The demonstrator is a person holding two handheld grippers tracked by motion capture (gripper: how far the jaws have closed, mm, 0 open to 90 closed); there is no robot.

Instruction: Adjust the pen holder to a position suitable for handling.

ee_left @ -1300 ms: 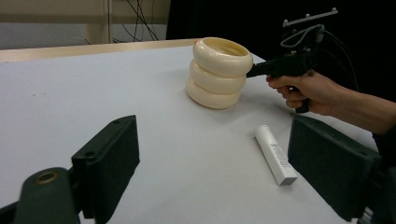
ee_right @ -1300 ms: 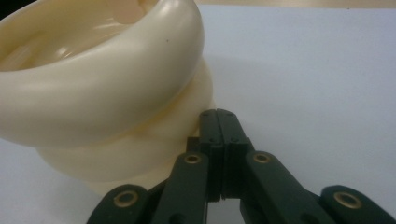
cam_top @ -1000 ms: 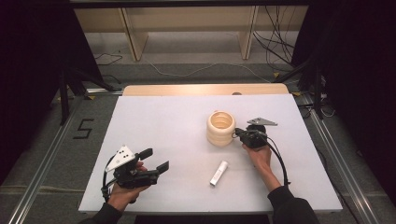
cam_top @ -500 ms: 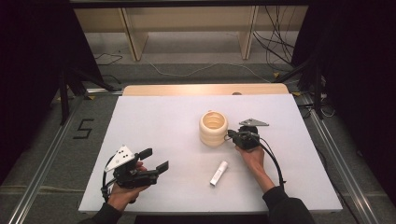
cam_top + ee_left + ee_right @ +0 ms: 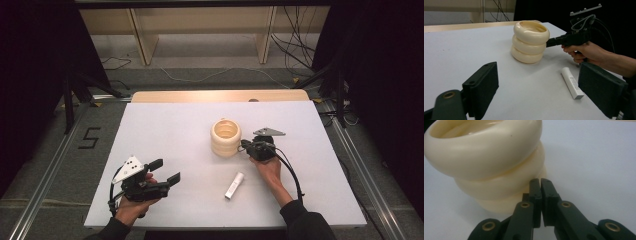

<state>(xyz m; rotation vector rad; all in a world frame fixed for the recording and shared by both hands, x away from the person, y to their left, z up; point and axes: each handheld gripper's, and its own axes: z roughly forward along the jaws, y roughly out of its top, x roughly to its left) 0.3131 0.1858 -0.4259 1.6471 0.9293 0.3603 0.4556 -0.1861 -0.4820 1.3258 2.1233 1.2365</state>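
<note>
**Closed right gripper against ribbed vase**

The cream ribbed vase (image 5: 226, 137) stands upright near the middle of the white table (image 5: 165, 125). The right gripper (image 5: 244, 146) points level at the vase's right side, jaws pressed together with nothing between them, tips at the vase wall. The left gripper (image 5: 166, 171) rests near the table's front left, jaws spread and empty. A white tube (image 5: 234, 185) lies flat in front of the vase, apart from both grippers.

Left tongs (image 5: 167, 171) lower left of the high view, jaws wide apart, level. Right tongs (image 5: 243, 145) center-right, jaws nearly together, nothing between them.
</note>
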